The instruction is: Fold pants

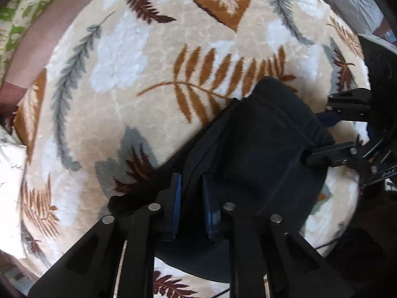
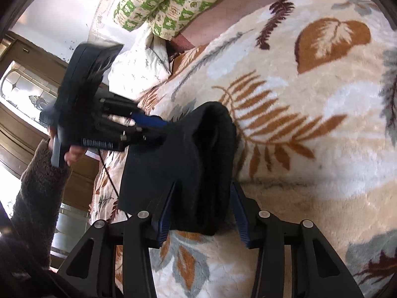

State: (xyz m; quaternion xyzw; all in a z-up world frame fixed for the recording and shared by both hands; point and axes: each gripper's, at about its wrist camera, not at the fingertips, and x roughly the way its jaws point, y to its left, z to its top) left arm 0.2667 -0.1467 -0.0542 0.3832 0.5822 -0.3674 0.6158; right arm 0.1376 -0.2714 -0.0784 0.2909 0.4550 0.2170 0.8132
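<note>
Dark folded pants (image 1: pixel 260 149) lie bunched on a cream blanket with a leaf print (image 1: pixel 124 74). My left gripper (image 1: pixel 192 198) points straight down, and its blue pads are shut on a thin fold of the pants' edge. Seen from the right wrist, the left gripper (image 2: pixel 163 124) bites the pants (image 2: pixel 178 154) at their far left corner, with a person's hand (image 2: pixel 74 152) on its handle. My right gripper (image 2: pixel 202 211) is shut on the thick rolled end of the pants, one pad on each side. The left wrist view shows that right gripper (image 1: pixel 315 136) at the pants' right end.
The blanket (image 2: pixel 310 173) spreads wide to the right of the pants. Green patterned pillows (image 2: pixel 173 2) and a white pillow (image 2: pixel 139 67) lie at the bed's far end. A wooden cabinet with glass (image 2: pixel 19 87) stands beyond the left edge. A thin black cable (image 2: pixel 109 173) hangs under the left gripper.
</note>
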